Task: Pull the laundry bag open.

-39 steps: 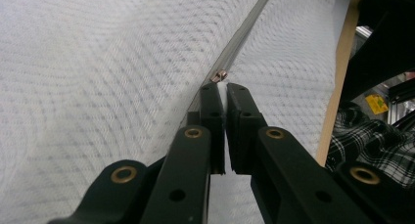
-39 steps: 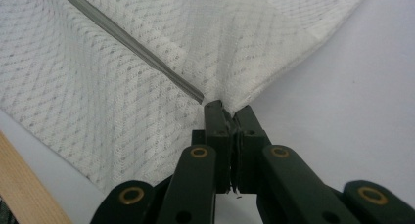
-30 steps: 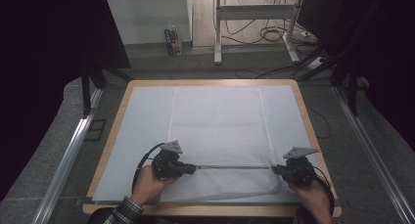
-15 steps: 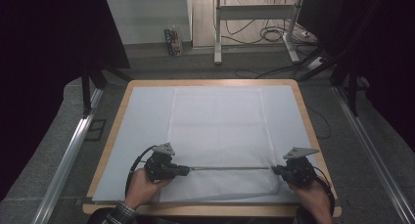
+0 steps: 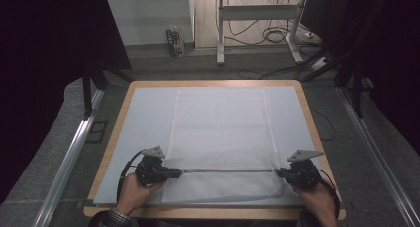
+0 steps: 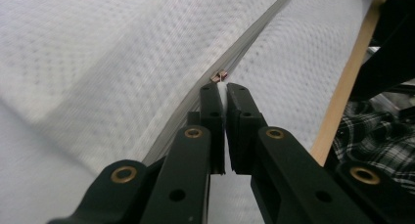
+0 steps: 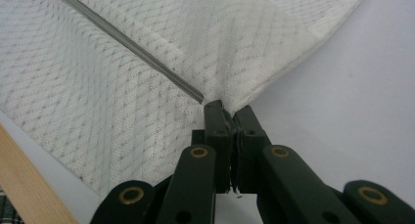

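A white mesh cloth (image 5: pixel 220 123) lies spread on the pale mat, its near edge lifted and pulled into a taut line (image 5: pixel 228 170) between the two grippers. My left gripper (image 5: pixel 174 173) is shut on the cloth's near left corner; the left gripper view has white fabric (image 6: pixel 122 62) pinched between the jaws of that gripper (image 6: pixel 225 87). My right gripper (image 5: pixel 280 173) is shut on the near right corner. In the right gripper view the cloth (image 7: pixel 122 87) fans out from the closed tips of the gripper (image 7: pixel 227 109).
The pale mat (image 5: pixel 143 118) covers a wooden table whose rim (image 5: pixel 208 212) runs close behind both hands. Metal rails (image 5: pixel 69 157) flank the table. A desk frame and cables (image 5: pixel 267 33) stand on the floor beyond the far edge.
My left gripper has moved left along the near edge, pulling the cloth's front edge tighter. The right gripper has stayed almost where it was.
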The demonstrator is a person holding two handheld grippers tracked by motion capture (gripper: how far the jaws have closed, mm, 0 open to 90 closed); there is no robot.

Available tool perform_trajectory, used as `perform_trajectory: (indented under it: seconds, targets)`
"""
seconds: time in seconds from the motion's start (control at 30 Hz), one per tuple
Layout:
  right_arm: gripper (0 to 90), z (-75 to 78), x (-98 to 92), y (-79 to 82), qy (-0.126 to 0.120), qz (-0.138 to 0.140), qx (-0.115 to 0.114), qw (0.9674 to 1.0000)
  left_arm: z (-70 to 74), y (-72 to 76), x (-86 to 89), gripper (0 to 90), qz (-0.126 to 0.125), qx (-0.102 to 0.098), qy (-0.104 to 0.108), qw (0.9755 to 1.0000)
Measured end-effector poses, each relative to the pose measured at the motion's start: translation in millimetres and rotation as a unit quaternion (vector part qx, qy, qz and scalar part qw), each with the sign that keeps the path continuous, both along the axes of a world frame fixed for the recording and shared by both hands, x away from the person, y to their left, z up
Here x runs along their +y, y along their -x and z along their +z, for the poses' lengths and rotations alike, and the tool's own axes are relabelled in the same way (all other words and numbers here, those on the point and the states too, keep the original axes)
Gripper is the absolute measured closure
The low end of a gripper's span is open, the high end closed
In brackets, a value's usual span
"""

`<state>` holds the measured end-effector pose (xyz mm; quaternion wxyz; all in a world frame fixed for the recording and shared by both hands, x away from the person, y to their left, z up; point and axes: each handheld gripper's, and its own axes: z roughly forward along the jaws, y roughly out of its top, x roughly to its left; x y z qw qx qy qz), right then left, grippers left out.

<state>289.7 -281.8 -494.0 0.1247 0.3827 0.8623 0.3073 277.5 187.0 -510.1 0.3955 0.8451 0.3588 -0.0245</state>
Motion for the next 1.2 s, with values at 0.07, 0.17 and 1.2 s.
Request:
perform_trajectory:
  seconds: [0.07,0.17,1.2]
  targets:
    - [86.7,0.0,-0.5,-0.1,0.000,-0.001,0.001,1.0000,-0.7,0.6,3.3,87.2,0.004,0.002,0.002,1.0000]
    - [86.7,0.1,-0.6,0.2,-0.001,0.001,0.002,1.0000,-0.8,2.4,8.0,87.2,0.010,0.001,0.002,0.9999]
    - [86.7,-1.1,-2.2,0.3,0.002,-0.003,0.005,1.0000,-4.6,17.8,61.3,87.2,0.081,0.010,0.009,0.9966]
